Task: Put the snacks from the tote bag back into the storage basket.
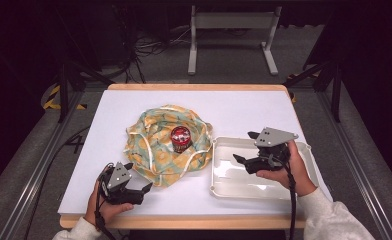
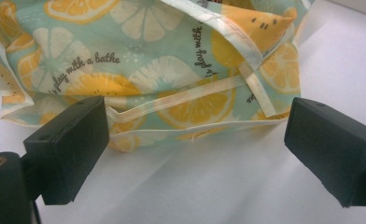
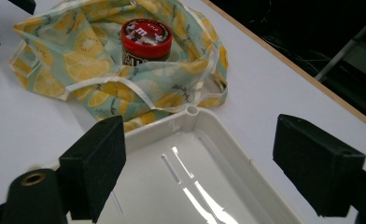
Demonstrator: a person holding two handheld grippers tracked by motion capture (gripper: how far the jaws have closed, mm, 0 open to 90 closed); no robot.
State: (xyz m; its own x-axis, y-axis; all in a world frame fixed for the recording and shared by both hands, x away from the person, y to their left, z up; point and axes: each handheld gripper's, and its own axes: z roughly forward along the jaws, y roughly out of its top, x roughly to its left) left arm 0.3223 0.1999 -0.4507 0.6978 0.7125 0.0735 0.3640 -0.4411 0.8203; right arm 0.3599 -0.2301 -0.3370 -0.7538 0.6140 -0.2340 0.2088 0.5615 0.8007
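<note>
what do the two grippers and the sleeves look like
Both the left gripper and the right gripper are black with two blocky black jaws, a grey three-cornered plate with small holes on top, and a black cable trailing back along the wrist. Each arm wears a light grey sleeve.

I read the cloth [image 1: 165, 145] as pale teal with orange and yellow citrus slices, cream edging and dark script. The jar [image 1: 180, 139] has a red lid — white lettering. Tray [image 1: 219, 186]: off-white. Surface [image 1: 244, 107]: white, tan-edged. Tongs — black.
</note>
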